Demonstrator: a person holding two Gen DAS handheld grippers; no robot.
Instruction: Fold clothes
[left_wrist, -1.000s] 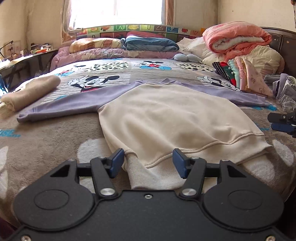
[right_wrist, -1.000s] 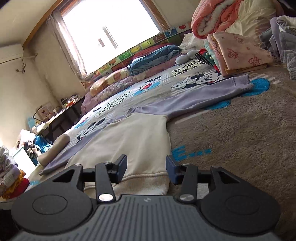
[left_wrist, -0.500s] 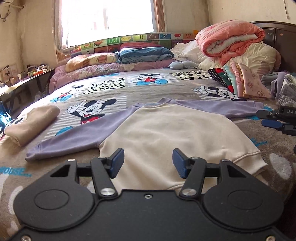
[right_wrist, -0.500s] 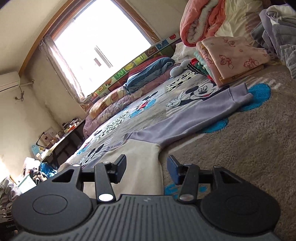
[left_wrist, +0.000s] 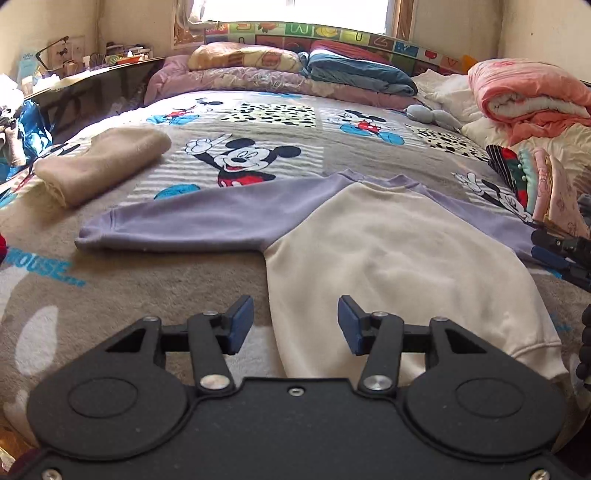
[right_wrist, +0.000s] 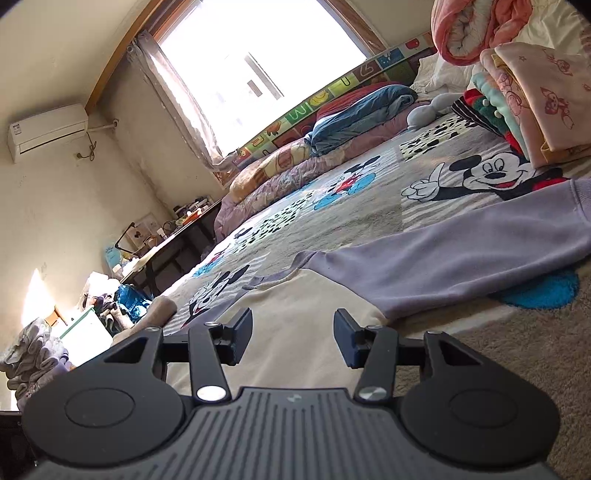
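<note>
A: We read "MOUSE" on the blanket (left_wrist: 40, 266). Sweatshirt (left_wrist: 388, 258) lies flat there.
B: Only the right view shows the air conditioner (right_wrist: 48, 131). Left gripper (left_wrist: 295, 319) just narrowed, empty; right gripper (right_wrist: 293, 334) half-open, empty.

Cream sweatshirt (left_wrist: 388, 258) with lilac sleeves; grey cartoon-mouse blanket (left_wrist: 147, 295).

Bright curtained window (right_wrist: 255, 70) in cream plaster wall (right_wrist: 55, 206); white wall-mounted air conditioner (right_wrist: 46, 131) left of it. Dark side table (right_wrist: 173, 247) at the far left edge of the cartoon-print blanketed bed (left_wrist: 258, 122). Sun patch low on wall.
</note>
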